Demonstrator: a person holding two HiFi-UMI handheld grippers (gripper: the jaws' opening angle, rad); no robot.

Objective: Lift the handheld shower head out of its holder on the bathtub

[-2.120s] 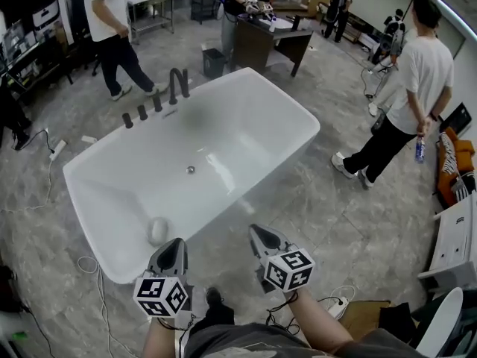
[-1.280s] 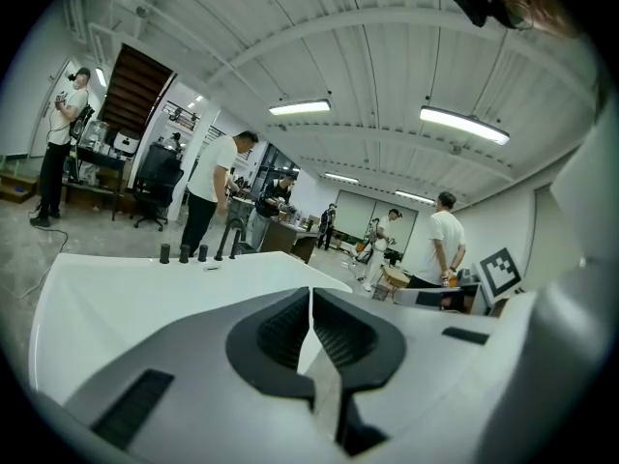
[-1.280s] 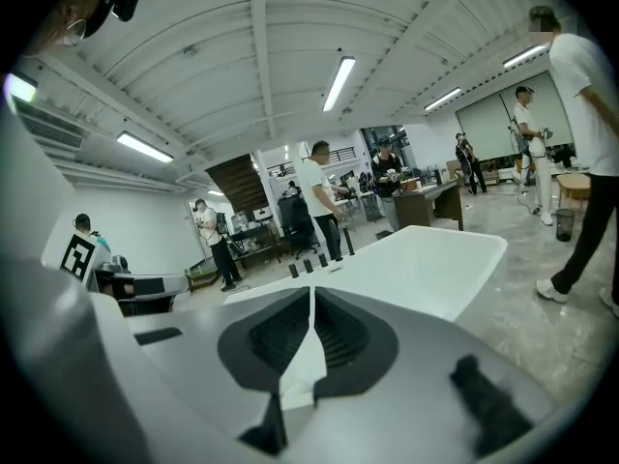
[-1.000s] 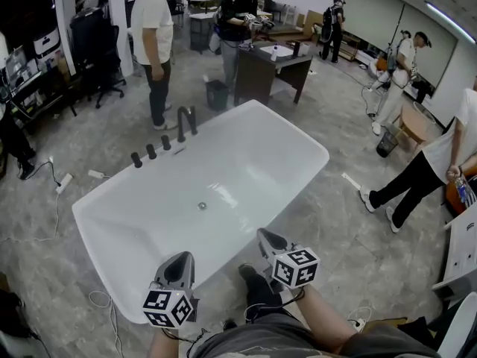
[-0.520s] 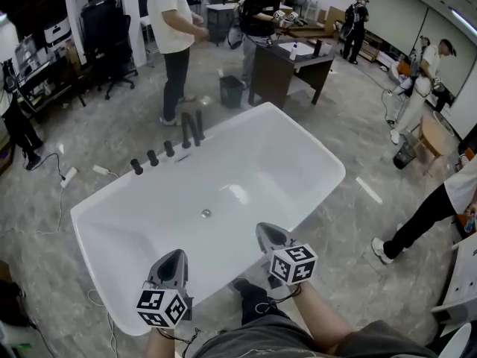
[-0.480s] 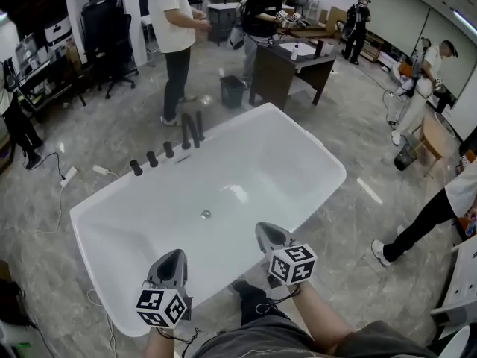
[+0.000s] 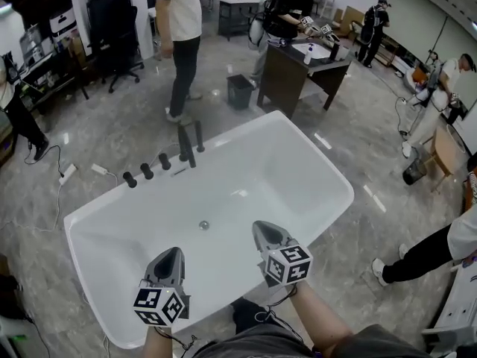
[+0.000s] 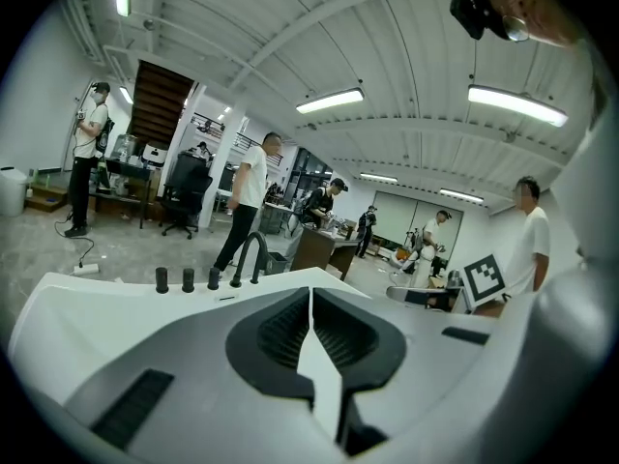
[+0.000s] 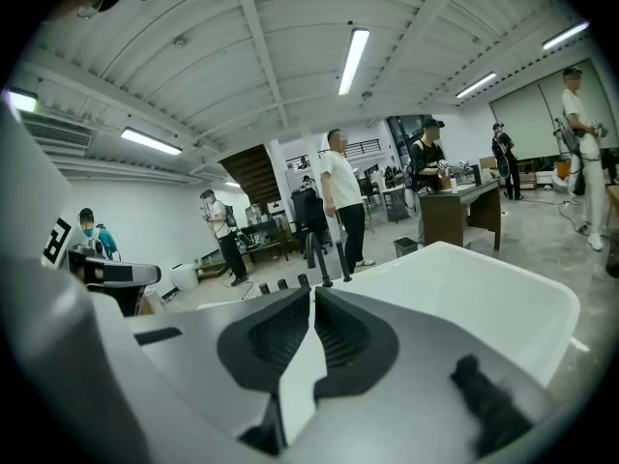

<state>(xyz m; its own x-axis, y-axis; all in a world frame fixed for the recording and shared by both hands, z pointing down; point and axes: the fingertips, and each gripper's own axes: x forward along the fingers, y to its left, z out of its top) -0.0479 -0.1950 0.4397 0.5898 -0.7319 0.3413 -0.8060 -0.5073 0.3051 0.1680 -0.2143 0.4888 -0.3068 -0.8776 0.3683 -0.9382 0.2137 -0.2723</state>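
Both claws hang over the bathtub's (image 7: 328, 179) near rim. My left gripper (image 7: 170, 254) is pinched together with nothing in it, and my right gripper (image 7: 262, 228) is pressed closed too, empty. On the far rim, toward the left corner, I count three short black posts (image 8: 187, 278) and one arched spout (image 7: 184, 146). The handheld shower head (image 7: 146, 171) is in that row, well apart from both claws; which post it is I can't tell. Only the head view shows the one drain (image 7: 203, 225). Each gripper view catches the other claw at its edge.
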